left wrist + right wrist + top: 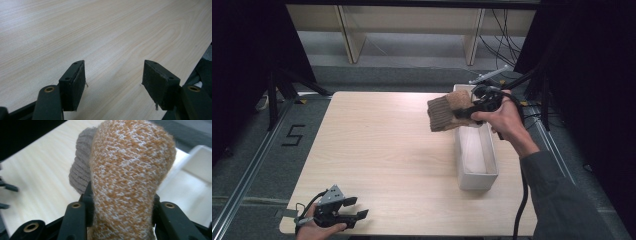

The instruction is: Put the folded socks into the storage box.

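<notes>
High view: one pale wooden table (387,160), one white open box (475,155) at its right side, one brown knitted sock (447,111) and two grippers. Right gripper (467,112) clenches the sock between its jaws, holding it in the air just above the box's far end. Left gripper (357,209) sits at the near left table edge, jaws apart with nothing between them, well apart from the sock.

A light wooden table (377,150) is flanked by black curtains (242,55), with grey floor (242,165) and pale shelving (412,25) behind.
</notes>
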{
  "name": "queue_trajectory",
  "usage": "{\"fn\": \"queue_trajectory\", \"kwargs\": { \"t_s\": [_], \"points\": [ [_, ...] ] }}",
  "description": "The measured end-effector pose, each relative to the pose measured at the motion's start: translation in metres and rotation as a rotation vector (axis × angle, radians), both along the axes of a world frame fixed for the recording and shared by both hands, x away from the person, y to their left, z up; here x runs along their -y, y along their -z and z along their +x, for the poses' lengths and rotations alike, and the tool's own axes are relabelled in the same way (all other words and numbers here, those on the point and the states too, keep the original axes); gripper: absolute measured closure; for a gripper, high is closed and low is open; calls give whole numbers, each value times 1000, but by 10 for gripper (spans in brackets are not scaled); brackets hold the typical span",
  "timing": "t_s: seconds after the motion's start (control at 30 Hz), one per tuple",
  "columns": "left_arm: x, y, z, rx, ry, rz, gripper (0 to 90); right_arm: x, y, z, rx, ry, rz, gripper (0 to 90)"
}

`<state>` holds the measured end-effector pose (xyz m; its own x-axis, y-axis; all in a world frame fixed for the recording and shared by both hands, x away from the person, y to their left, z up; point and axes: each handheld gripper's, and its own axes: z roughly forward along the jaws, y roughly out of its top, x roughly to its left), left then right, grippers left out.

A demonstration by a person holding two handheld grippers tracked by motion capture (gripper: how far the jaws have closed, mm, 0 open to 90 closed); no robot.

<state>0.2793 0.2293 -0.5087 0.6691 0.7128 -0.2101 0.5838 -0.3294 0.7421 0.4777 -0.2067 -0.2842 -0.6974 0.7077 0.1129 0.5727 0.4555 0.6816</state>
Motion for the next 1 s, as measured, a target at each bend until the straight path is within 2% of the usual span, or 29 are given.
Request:
{"fn": "queue_trajectory", "kwargs": {
  "t_s": [0.03, 0.1, 0.13, 0.17, 0.23, 0.27, 0.43, 0.47, 0.5, 0.53, 0.57, 0.6, 0.63, 0.67, 0.7, 0.73, 0.93, 0.97, 1.0],
  "points": [
    [0, -1, 0, -3, -3, 6, 340, 7, -2, 1, 4, 17, 1, 591],
    [0, 0, -1, 2, -14, -11, 340, 20, -5, 3, 5, 53, -7, 590],
    [-1, 0, 0, 1, -7, -3, 340, 27, -6, 5, 29, 49, -22, 590],
    [0, 1, 0, 1, -17, -19, 340, 33, -6, 7, 42, 52, -28, 590],
    [1, 1, 0, -9, -17, -10, 340, 42, -5, 9, 27, 88, -42, 591],
    [-1, 1, 0, -7, -2, 9, 340, 46, -3, 10, 31, 101, -45, 590],
    [1, 2, -1, -4, -27, -11, 340, 63, 6, 18, 14, 146, -82, 590],
    [-1, 1, 0, -3, -11, -2, 340, 67, 8, 21, 27, 139, -95, 590],
    [-1, 1, 1, -1, -13, 2, 339, 69, 10, 22, 29, 144, -95, 589],
    [0, 2, 1, -3, -15, -12, 335, 70, 13, 24, 23, 157, -91, 589],
    [-1, 1, 1, -3, -7, 1, 335, 72, 19, 28, 23, 162, -111, 589],
    [0, 1, 1, -1, -12, 4, 335, 72, 19, 28, 23, 162, -111, 589],
    [1, 2, 0, -7, -21, -8, 335, 72, 22, 29, 28, 158, -115, 589],
    [-1, 2, 1, -6, -7, 7, 335, 72, 24, 31, 24, 150, -135, 588],
    [-1, 2, 2, -13, -7, 7, 335, 71, 27, 33, 29, 154, -137, 588],
    [-1, 2, 1, -13, -12, 6, 334, 69, 31, 36, 9, 161, -148, 587],
    [0, 3, 1, -4, -28, -9, 331, 66, 42, 47, 5, 170, -179, 587],
    [-1, 3, 1, -9, -20, -9, 331, 65, 43, 49, 3, 178, -189, 587],
    [0, 2, 1, -11, -21, -7, 331, 66, 47, 53, 18, 170, -219, 587]
  ]
}}
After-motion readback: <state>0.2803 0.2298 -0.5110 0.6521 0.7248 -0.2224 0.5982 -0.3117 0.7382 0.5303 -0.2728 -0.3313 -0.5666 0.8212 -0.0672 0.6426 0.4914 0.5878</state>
